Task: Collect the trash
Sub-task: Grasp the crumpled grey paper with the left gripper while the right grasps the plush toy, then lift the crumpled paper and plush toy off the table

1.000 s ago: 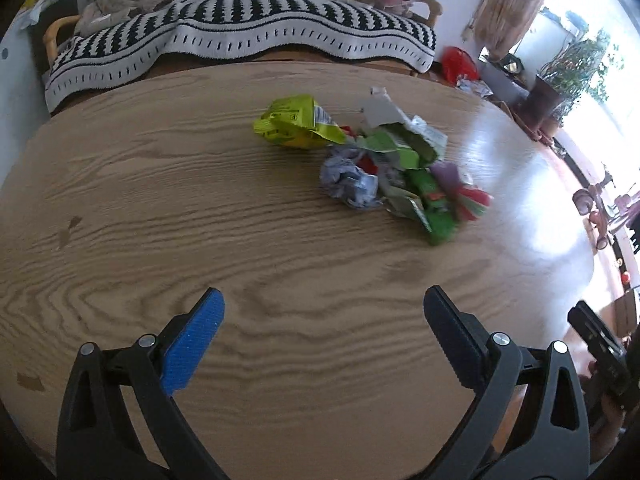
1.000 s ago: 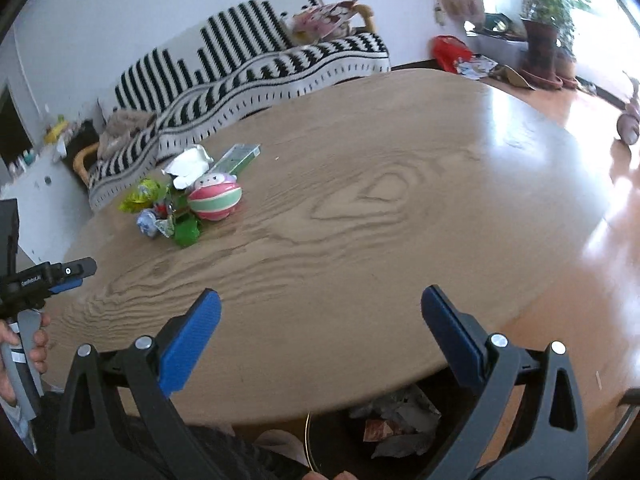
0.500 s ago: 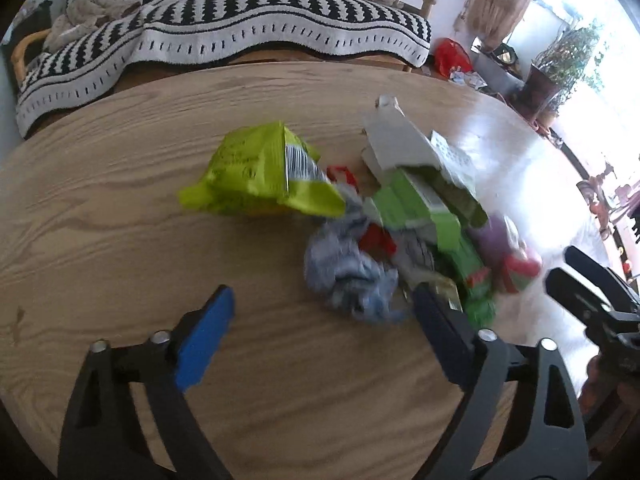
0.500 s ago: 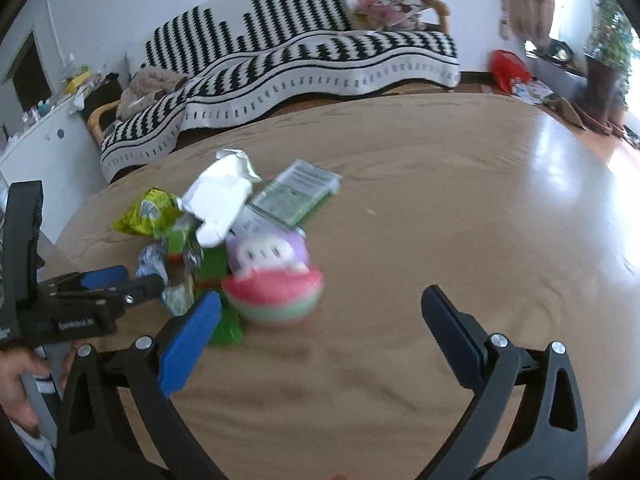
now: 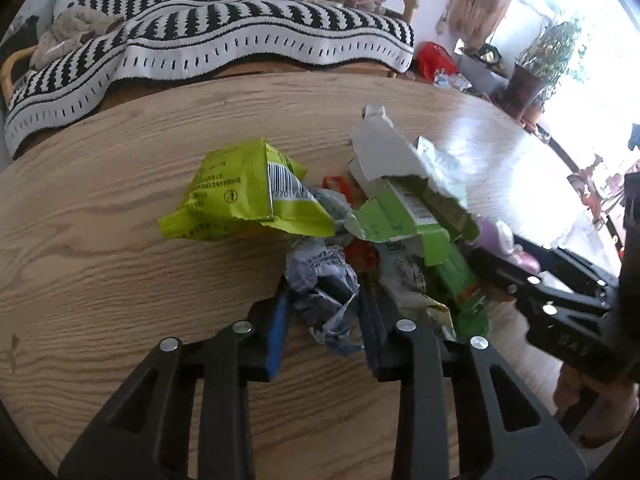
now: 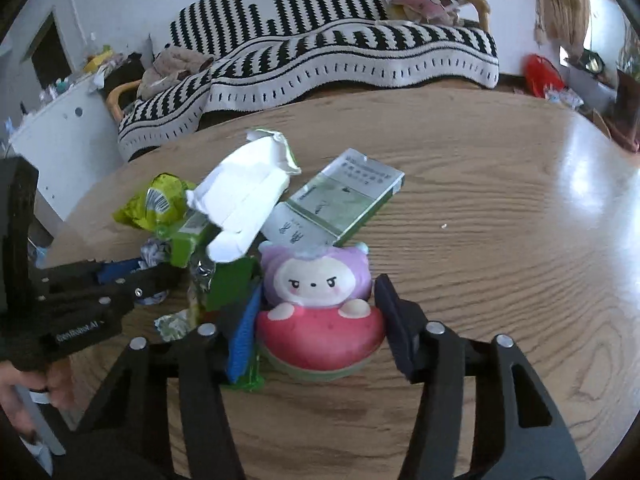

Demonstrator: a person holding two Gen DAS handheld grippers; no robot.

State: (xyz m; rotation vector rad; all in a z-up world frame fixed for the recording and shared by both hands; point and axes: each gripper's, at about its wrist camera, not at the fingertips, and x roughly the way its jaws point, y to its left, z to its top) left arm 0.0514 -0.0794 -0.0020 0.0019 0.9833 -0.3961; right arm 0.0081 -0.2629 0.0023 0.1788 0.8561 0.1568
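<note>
While the crumpled grey-blue paper wad (image 5: 324, 280) sits at the near edge of the trash pile on the wooden bench (image 5: 100, 240), the left gripper (image 5: 322, 312) straddles it, its jaws closing with the wad between them, both pads against its sides. Just beyond the wad lies a yellow-green snack bag (image 5: 240, 200), with a torn green carton (image 5: 400, 216) beside it and a white torn paperboard flap (image 5: 380, 148) farther back. On the far side of the carton from the wad, the right gripper (image 6: 316, 316) has its jaws closing around a squishy toy (image 6: 316, 304), a purple-hooded figure on a red watermelon base; the blue pad touches one side, while the other pad seems just at its edge. Behind the toy lies a flat green-and-white box (image 6: 348, 196). Past the bench stands a sofa under a black-and-white striped blanket (image 6: 340, 52).
</note>
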